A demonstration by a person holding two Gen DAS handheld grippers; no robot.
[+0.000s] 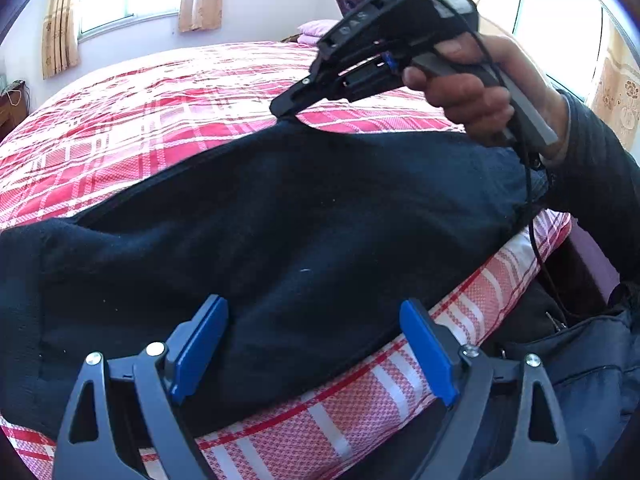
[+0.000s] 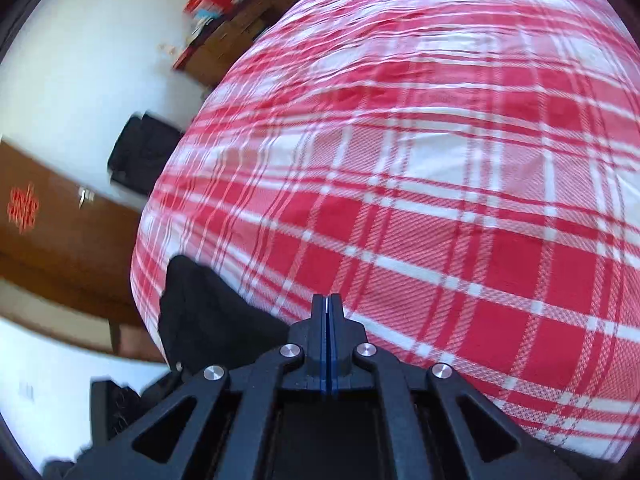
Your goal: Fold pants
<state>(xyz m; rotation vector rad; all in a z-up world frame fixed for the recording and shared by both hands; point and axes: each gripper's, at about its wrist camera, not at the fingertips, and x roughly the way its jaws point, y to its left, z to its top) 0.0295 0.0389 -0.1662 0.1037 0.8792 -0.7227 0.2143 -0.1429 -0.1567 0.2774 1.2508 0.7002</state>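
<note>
The left gripper [image 1: 314, 350] stands wide open just above the pants [image 1: 260, 220], its blue pads [image 1: 200, 348] clear of the cloth, nothing between them. The dark pants lie across the plaid bed [image 1: 160, 120], spreading ahead of the left jaws and past them on both sides, with the near hem running under the right pad along the bed's edge.

To the right, the right gripper [image 1: 286, 106] is clenched, its tip at the far edge of the pants. In its own view the pads [image 2: 327, 320] meet flush, with only a thin pale line between them, so I judge that it holds no cloth, though a pinch of fabric below the tip cannot be ruled out.

To do this step well, the left jaws should probably drop onto a clean edge and bite only the layers meant to move. The right tip should pin or smooth the far edge so the fold stays straight.

The left end of the pants runs out of frame, so waistband and cuffs cannot be told apart. A dark flap [image 2: 200, 312] left of the right jaws is blurred; it is likely part of the pants.
</note>
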